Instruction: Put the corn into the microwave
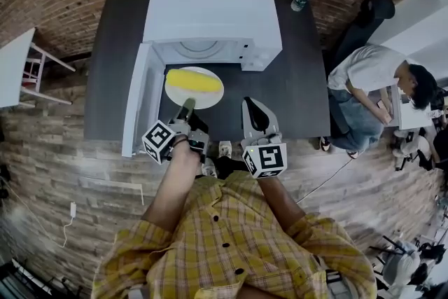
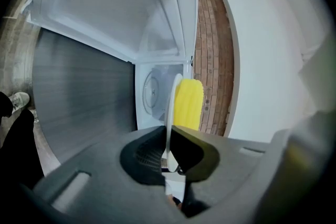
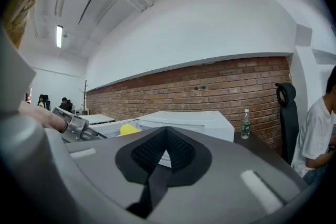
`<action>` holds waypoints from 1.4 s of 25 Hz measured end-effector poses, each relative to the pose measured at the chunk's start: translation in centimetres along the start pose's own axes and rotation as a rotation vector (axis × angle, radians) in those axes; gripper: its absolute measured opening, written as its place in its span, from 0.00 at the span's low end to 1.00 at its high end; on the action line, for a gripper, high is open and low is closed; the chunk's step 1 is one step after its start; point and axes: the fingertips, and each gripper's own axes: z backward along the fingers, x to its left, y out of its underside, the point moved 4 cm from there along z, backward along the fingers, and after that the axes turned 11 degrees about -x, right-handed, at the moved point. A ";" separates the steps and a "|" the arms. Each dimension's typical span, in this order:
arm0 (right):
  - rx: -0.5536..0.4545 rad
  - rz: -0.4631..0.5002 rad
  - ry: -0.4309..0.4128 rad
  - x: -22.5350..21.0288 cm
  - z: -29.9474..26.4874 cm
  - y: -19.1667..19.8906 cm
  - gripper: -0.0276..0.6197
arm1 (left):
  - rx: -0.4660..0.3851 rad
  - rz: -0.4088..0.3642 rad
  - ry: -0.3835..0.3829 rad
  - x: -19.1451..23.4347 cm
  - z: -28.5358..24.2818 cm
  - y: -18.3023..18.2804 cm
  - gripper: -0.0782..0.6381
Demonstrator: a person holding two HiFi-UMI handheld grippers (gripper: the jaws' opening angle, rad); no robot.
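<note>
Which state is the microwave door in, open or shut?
Open. In the head view the door stands swung out to the left of the microwave, and the turntable inside shows.

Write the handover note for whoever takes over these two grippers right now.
Left gripper: shut on the near rim of the white plate.
Right gripper: shut, nothing in it, held to the right of the left one.
Things: the corn lies on the plate, which is held just in front of the microwave. Its door stands open to the left.
Done: door open, plate gripped.
Left: carry the plate into the cavity, set it down, let go.
</note>
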 end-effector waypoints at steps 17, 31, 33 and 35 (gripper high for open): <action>0.021 -0.014 -0.052 -3.6 -5.6 2.7 0.05 | -0.103 -0.044 -0.028 3.1 -9.1 -1.5 0.14; 0.046 -0.019 -0.085 -4.9 -8.6 3.8 0.05 | -0.146 -0.037 -0.078 6.2 -16.3 -2.8 0.14; 0.052 -0.019 -0.085 -5.1 -8.8 4.1 0.05 | -0.152 -0.034 -0.087 6.6 -16.9 -3.0 0.14; 0.055 -0.020 -0.085 -5.3 -9.0 4.3 0.05 | -0.149 -0.033 -0.096 7.0 -17.6 -3.1 0.14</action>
